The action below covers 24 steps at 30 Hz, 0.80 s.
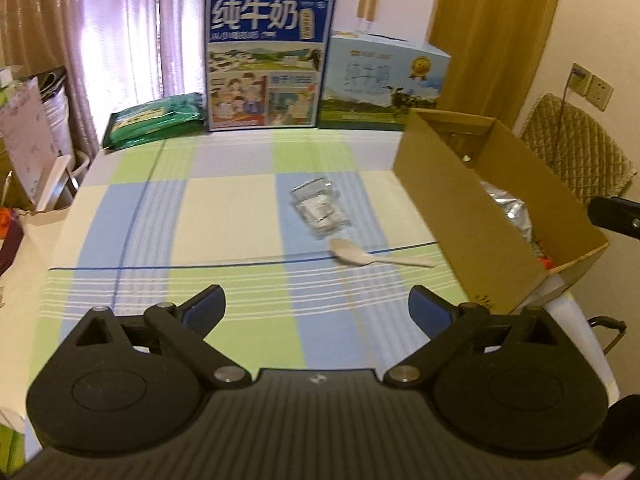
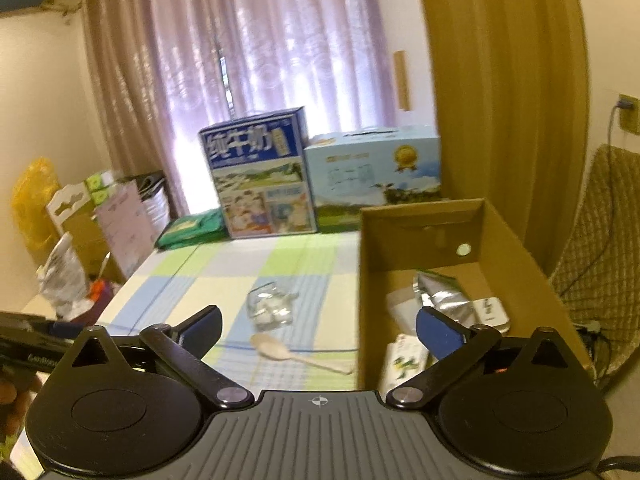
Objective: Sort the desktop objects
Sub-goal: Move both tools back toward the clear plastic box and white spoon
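Left wrist view: left gripper point(image 1: 317, 309) spread wide and empty above the table point(image 1: 224, 216)'s near edge; a spoon point(image 1: 376, 258) and a clear packet point(image 1: 320, 209) lie mid-table, just beside the cardboard box point(image 1: 472, 216) at the right edge. Right wrist view: right gripper point(image 2: 319, 330) also spread, empty, straddling the box's left wall; inside lie a silver pouch point(image 2: 448, 300), a small carton point(image 2: 402, 364) and a white pack point(image 2: 494, 312).
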Each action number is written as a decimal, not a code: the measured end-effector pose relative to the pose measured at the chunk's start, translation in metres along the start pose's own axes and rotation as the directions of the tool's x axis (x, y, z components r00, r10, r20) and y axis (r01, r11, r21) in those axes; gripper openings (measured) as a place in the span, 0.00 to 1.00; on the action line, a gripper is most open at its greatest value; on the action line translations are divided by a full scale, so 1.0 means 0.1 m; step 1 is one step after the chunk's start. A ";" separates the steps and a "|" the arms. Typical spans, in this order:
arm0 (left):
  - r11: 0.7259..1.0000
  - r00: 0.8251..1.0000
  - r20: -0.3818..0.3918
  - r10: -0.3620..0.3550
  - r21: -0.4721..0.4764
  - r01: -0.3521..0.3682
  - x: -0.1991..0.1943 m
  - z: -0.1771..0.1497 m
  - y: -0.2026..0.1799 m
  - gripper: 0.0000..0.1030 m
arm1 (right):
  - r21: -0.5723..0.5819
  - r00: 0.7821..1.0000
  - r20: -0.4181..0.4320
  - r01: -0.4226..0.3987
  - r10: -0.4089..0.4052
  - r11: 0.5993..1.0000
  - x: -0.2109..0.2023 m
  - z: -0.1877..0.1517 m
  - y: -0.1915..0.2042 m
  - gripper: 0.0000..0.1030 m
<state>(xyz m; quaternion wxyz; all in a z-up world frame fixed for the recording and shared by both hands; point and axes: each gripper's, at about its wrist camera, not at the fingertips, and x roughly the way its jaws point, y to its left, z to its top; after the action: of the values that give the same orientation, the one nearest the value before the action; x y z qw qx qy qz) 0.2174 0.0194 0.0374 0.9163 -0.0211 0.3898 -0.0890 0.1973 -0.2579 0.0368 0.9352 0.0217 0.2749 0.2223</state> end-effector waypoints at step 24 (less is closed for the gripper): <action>0.998 0.998 -0.058 0.027 -0.059 -0.030 0.66 -0.18 0.54 0.96 | -0.204 0.986 -0.159 -0.091 0.058 0.975 0.97 -0.50 0.62 0.98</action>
<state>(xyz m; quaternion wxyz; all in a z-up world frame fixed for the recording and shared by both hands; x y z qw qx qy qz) 0.2575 0.0606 -0.0281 0.9049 -0.0405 0.4187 -0.0647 0.2189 -0.1645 -0.0443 0.8995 -0.0838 0.3194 0.2861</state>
